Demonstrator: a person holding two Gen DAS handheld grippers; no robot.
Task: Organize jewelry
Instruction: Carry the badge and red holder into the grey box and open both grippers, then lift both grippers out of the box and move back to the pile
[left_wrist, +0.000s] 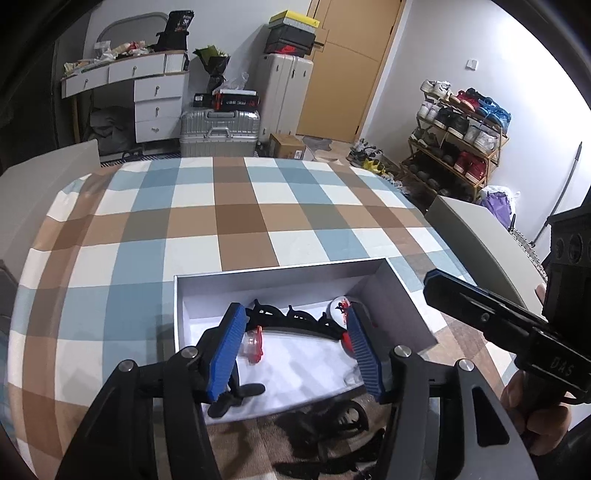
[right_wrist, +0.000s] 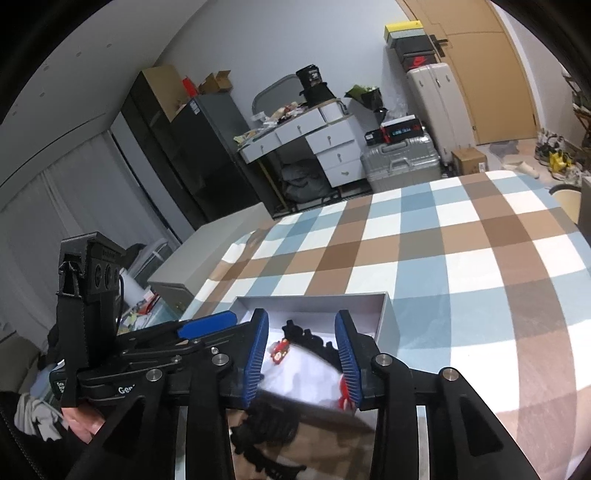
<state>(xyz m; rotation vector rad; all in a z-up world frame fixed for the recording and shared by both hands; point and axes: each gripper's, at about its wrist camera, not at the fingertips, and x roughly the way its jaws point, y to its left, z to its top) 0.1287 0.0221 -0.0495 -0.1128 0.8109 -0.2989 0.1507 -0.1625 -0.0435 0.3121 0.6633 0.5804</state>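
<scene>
Black necklace (left_wrist: 295, 321) lying in white box (left_wrist: 280, 273), long axis running crosswise between the pads. Left gripper (left_wrist: 295, 347) directly over it, fingers apart, clamping nothing. Right gripper (right_wrist: 301, 354) likewise parted and empty. More black pieces (right_wrist: 258, 428) on checked cloth (left_wrist: 236, 214), clearest from right wrist.

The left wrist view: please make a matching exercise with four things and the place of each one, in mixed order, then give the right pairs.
Things:
1. black hair clip
2. box
3. silver suitcase
4. shoe rack

Places:
A. on the floor, beyond the far edge of the cloth
B. inside the box
C. by the wall, far right
D. on the checked cloth

Pairs: 1-B, 2-D, 3-A, 4-C
</scene>
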